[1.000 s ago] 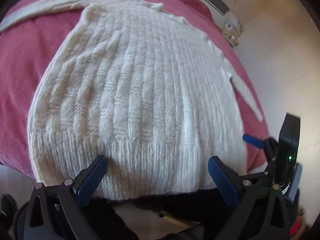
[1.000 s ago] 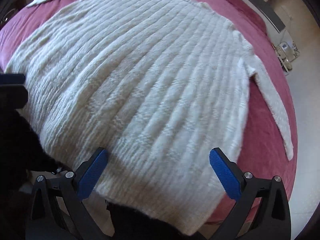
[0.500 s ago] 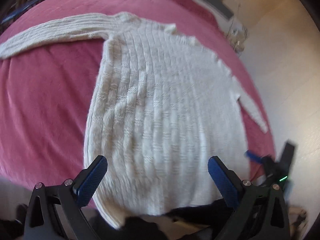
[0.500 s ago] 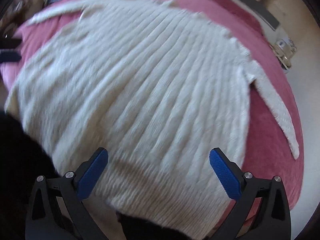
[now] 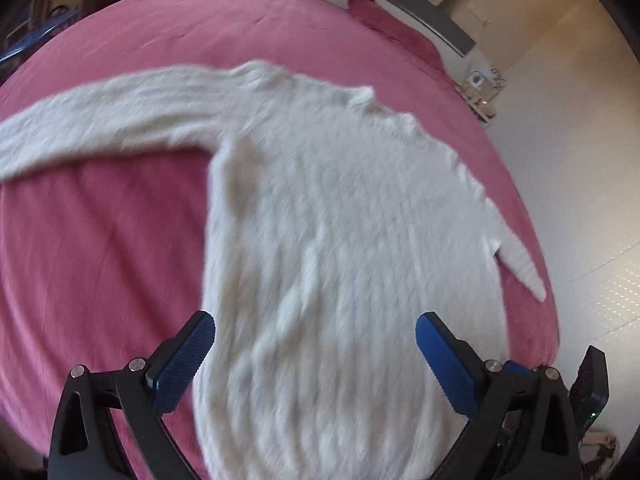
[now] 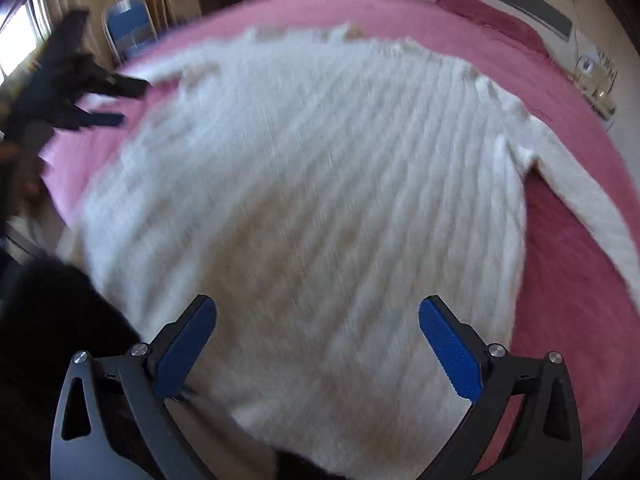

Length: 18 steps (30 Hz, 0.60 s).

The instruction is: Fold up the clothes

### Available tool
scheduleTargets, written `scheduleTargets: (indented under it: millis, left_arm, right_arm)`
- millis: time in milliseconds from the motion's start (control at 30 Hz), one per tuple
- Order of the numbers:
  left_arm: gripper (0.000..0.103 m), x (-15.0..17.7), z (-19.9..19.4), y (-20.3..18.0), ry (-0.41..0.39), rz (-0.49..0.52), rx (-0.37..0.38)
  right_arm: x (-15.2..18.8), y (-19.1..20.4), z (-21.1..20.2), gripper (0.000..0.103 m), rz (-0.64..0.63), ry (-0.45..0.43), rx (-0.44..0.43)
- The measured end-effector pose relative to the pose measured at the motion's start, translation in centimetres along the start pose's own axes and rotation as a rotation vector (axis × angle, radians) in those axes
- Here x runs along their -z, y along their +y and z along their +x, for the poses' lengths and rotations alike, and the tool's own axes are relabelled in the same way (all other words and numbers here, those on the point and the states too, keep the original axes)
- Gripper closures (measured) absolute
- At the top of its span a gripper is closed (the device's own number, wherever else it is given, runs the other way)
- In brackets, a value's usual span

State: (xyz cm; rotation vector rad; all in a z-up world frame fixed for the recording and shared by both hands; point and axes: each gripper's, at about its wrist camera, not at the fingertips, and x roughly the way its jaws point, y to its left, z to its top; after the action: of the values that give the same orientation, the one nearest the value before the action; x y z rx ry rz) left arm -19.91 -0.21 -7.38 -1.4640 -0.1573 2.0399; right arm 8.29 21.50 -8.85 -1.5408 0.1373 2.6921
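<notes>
the left sleeve (image 5: 104, 120) of the cream knit sweater (image 5: 340, 240) now shows full length across the pink bed cover (image 5: 100, 260), running out to the left edge of the left wrist view; a second ago that view held only the sweater body close up. the left tool (image 5: 315, 350) has pulled back and swung left, its blue pads (image 5: 182, 360) spread wide and holding nothing, the hem below them. the sweater lies flat on the bed, collar away from the person, both sleeves out to the sides, nothing folded yet.

in the right wrist view the left tool (image 6: 92, 96) appears far off at the upper left, over the bed's edge near the sleeve. the right tool (image 6: 318, 354) has also backed off and risen, so more of the sweater and the right sleeve (image 6: 580, 200) is in frame. its pads are wide apart too, pinching nothing. both views are blurred by motion.

my reading: smoothing is done and the tools are spreading toward the sleeves, so the first fold, likely a sleeve laid inward, is next.
</notes>
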Motion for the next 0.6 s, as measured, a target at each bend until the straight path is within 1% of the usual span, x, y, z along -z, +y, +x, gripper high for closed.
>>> scheduleTargets:
  millis: [67,133,167,200,267,300,333,367,400,433,533,600]
  left_arm:
    - [0.0,-1.7,2.4,0.1,0.049,-0.007,0.038]
    - [0.0,-2.7,5.1,0.5,0.102,-0.013,0.078]
    - [0.0,-3.1,6.4,0.9,0.128,-0.013,0.085]
    - [0.0,-3.2,7.0,1.5,0.137,-0.008,0.059]
    - [0.001,-4.0,7.2,3.3,0.091,-0.023,0.002]
    - [0.001,-4.4,6.6,4.0,0.059,-0.054,0.017]
    - [0.001,-4.7,5.6,4.5,0.023,-0.074,0.014]
    - [0.001,-4.8,4.9,4.3,0.009,-0.068,0.016]
    - [0.001,-4.8,4.2,4.1,-0.004,-0.059,0.025]
    - [0.001,-4.8,3.6,3.4,-0.007,-0.035,0.046]
    - [0.0,-5.5,5.2,1.2,0.025,0.056,0.003]
    - [0.0,-6.0,6.3,-0.3,0.047,0.117,-0.026]
  right_arm:
    - [-1.5,-0.9,0.1,0.0,0.029,-0.046,-0.049]
    - [-2.9,-1.7,0.1,0.0,0.059,-0.093,-0.098]
    - [-3.6,-2.2,0.2,0.0,0.073,-0.115,-0.12]
    - [-3.2,-2.7,0.5,0.0,0.087,-0.123,-0.117]
    - [-2.4,-3.9,1.1,0.0,0.114,-0.138,-0.111]
    - [-2.4,-4.5,1.8,0.0,0.131,-0.137,-0.12]
    - [-2.3,-5.0,2.4,0.0,0.15,-0.135,-0.128]
    - [-2.3,-5.2,2.5,0.0,0.18,-0.124,-0.135]
    - [-2.1,-5.7,2.1,0.0,0.189,-0.152,-0.155]
    - [-1.9,-6.2,1.7,0.0,0.201,-0.18,-0.175]
    - [-1.9,-8.4,0.9,0.0,0.293,-0.247,-0.233]
    - [-1.8,-9.2,0.9,0.0,0.334,-0.258,-0.26]
